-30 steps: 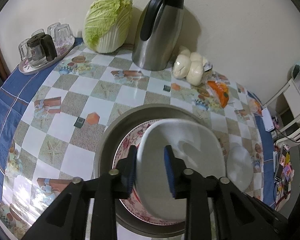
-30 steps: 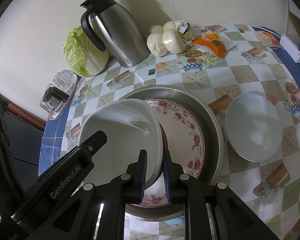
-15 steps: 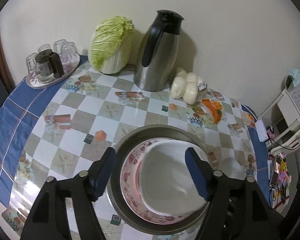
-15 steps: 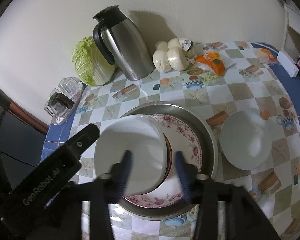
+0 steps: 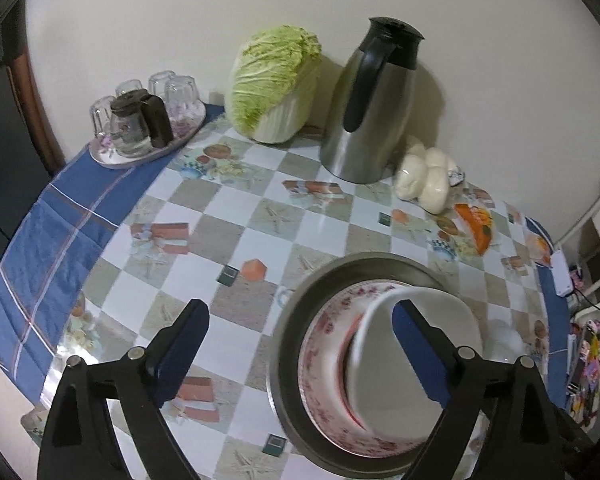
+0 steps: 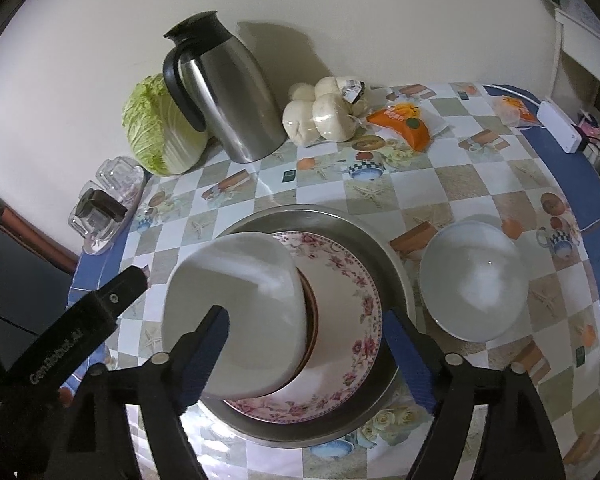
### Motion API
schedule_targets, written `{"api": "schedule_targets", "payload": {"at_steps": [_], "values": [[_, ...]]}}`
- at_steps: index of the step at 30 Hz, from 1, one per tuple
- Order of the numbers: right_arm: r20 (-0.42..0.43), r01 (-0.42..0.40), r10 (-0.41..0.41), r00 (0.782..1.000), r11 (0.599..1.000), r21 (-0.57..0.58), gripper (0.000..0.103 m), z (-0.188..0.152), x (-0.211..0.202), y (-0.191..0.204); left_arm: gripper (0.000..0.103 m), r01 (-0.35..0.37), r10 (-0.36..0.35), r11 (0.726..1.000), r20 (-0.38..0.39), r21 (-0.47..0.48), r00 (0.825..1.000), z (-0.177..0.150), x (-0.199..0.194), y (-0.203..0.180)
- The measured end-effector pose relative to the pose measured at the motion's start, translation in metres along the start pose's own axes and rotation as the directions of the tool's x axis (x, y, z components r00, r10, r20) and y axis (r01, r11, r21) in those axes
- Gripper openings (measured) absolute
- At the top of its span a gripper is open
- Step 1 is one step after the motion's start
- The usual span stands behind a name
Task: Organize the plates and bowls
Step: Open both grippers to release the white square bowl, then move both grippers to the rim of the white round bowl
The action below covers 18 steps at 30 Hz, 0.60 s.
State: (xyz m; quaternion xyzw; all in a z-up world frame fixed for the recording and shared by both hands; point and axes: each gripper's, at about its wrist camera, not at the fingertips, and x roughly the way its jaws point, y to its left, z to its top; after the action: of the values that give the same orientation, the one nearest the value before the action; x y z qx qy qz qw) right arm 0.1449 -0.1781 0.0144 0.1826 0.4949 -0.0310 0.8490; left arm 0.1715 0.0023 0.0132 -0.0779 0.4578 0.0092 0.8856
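Bowl (image 6: 240, 312), plain white, rests on floral plate (image 6: 348, 304); both grippers' fingers (image 6: 204, 356) spread wide, empty

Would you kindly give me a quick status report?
Both hand-held grippers open, empty. Square white dish sits on floral plate in steel basin. White bowl beside, unstacked.

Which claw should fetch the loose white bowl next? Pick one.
Right. The bowl sits on the table on that side of the pan, near the open right claw; the left claw is farther off.
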Motion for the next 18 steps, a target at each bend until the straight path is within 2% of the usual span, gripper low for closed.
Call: {"api": "schedule_targets", "payload": {"at_steps": [8,18], "values": [[0.009,0.018,-0.019,1.0,1.0,0.007,0.099,0.001,-0.002,-0.002,0.094,-0.038,0.039,0.998,0.026,-0.047,0.999,0.003,-0.003,0.014],[0.055,0.013,-0.013,0.998,1.0,0.007,0.099,0.005,-0.022,-0.005,0.094,-0.061,0.066,0.996,0.083,-0.059,0.994,0.007,-0.02,0.017]]}}
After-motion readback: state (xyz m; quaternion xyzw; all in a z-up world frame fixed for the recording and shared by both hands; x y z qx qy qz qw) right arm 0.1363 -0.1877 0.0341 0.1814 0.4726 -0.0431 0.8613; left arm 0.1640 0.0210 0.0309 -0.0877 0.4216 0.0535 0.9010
